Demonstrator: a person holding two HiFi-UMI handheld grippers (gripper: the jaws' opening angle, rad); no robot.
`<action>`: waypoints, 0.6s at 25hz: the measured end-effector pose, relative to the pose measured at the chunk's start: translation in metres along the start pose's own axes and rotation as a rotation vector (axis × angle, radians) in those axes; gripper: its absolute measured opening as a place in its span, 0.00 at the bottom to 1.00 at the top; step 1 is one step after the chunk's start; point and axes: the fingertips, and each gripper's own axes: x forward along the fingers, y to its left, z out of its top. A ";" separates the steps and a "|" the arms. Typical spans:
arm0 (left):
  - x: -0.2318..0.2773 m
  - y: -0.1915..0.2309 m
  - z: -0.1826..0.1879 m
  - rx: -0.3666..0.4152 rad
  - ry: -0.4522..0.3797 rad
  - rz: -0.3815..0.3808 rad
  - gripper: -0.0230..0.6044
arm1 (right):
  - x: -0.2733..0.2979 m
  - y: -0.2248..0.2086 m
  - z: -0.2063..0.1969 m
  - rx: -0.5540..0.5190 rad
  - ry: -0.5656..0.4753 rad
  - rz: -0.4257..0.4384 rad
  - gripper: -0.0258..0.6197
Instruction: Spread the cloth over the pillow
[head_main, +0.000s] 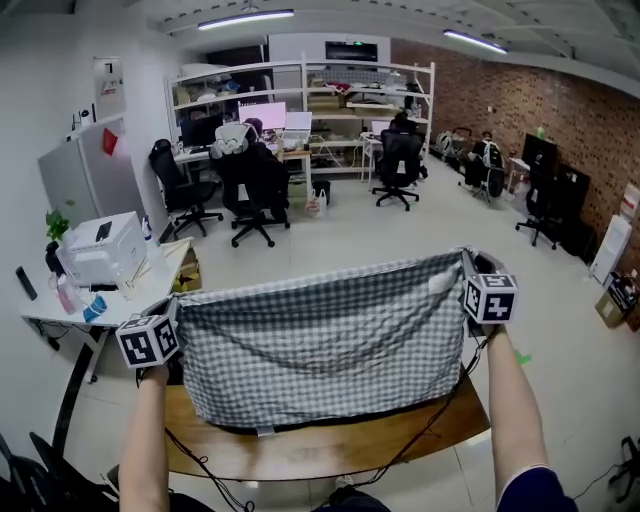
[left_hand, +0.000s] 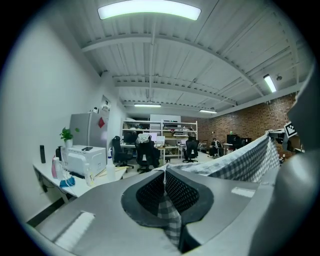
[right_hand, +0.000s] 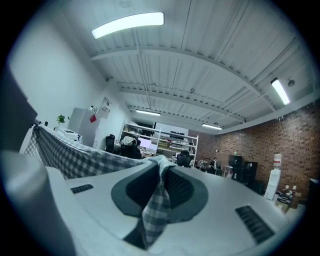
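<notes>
A grey-and-white checked cloth (head_main: 320, 345) hangs stretched between my two grippers above a wooden table (head_main: 330, 450). My left gripper (head_main: 172, 322) is shut on the cloth's upper left corner, and the fabric (left_hand: 167, 212) shows pinched between its pads. My right gripper (head_main: 470, 275) is shut on the upper right corner, where the cloth (right_hand: 156, 205) runs up between its pads. The hanging cloth hides whatever lies behind it on the table; no pillow is in sight.
A white side table (head_main: 95, 295) with a printer (head_main: 100, 250) and bottles stands at the left. Black cables (head_main: 200, 470) trail over the wooden table's front edge. Office chairs (head_main: 255, 195) and shelving (head_main: 300, 100) stand far back across the open floor.
</notes>
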 end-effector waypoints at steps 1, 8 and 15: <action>0.007 0.001 -0.001 -0.003 0.007 0.008 0.05 | 0.010 0.001 -0.003 0.000 0.006 0.012 0.12; 0.059 0.005 -0.014 -0.034 0.056 0.061 0.05 | 0.074 0.007 -0.032 0.003 0.053 0.068 0.12; 0.106 0.018 -0.032 -0.042 0.128 0.094 0.05 | 0.128 0.025 -0.063 0.001 0.115 0.120 0.12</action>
